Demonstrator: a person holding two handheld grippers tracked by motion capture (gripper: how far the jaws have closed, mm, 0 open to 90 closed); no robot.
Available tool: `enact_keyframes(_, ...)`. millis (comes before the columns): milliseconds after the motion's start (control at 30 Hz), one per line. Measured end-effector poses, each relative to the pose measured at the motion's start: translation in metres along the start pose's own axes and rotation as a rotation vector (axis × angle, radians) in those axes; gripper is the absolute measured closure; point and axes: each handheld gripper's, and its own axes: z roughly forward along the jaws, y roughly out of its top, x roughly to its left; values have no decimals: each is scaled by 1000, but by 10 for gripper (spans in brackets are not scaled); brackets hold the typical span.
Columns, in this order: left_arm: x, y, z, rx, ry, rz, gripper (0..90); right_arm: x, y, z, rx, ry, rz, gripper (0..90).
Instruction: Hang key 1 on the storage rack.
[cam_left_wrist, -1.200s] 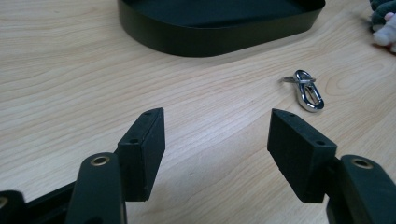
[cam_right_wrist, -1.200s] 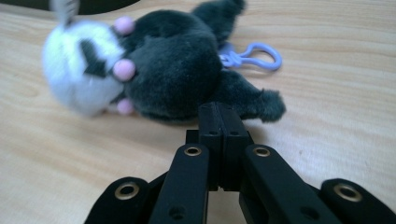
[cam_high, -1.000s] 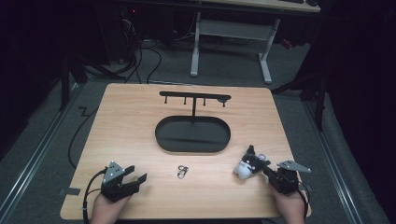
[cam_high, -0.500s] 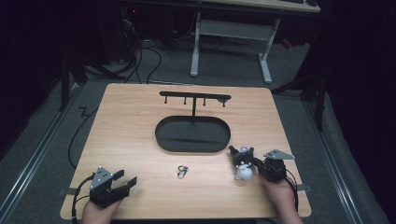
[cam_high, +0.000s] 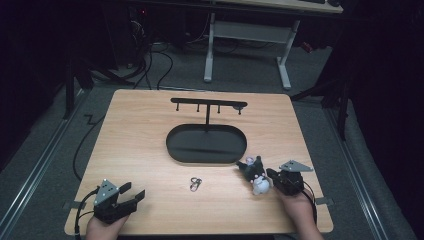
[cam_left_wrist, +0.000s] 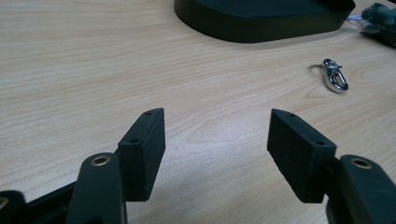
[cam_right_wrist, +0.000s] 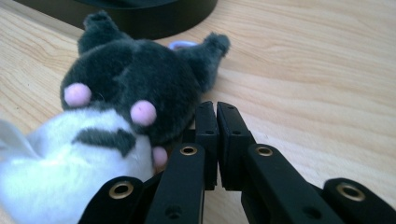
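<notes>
Right tool (cam_right_wrist: 215, 109) together, beside plush (cam_right_wrist: 116, 107), gripping nothing visible. Left tool (cam_left_wrist: 217, 140) apart, idle. Next, likely: hang plush on stand (cam_high: 207, 106).

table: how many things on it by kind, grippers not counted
black hook stand: 1
plush toy: 1
metal clasp: 1
total: 3

A light wooden table (cam_high: 145, 145) carries a black oval-based stand (cam_high: 206, 142), a metal clasp (cam_high: 195, 183) and a plush toy (cam_high: 255, 175).
</notes>
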Motion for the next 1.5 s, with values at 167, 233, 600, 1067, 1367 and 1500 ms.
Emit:
enact_keyframes(167,-3,4,2,-13,0,16,376,-3,-4,-8,-15,-5,29,888)
enact_keyframes(233,-4,6,4,-20,6,27,374,-4,-6,-11,-23,-6,32,887)
enact_keyframes(600,-13,23,19,-14,12,63,384,0,-20,-29,-32,-4,104,818)
enact_keyframes(1067,-8,33,34,-5,-71,96,362,14,-25,-45,-43,-47,155,761)
enact_keyframes(1367,-15,33,33,-24,-100,138,334,18,-26,-56,27,-80,143,700)
enact_keyframes(1500,-15,32,37,-15,-114,133,328,17,-27,-57,56,-92,137,622)
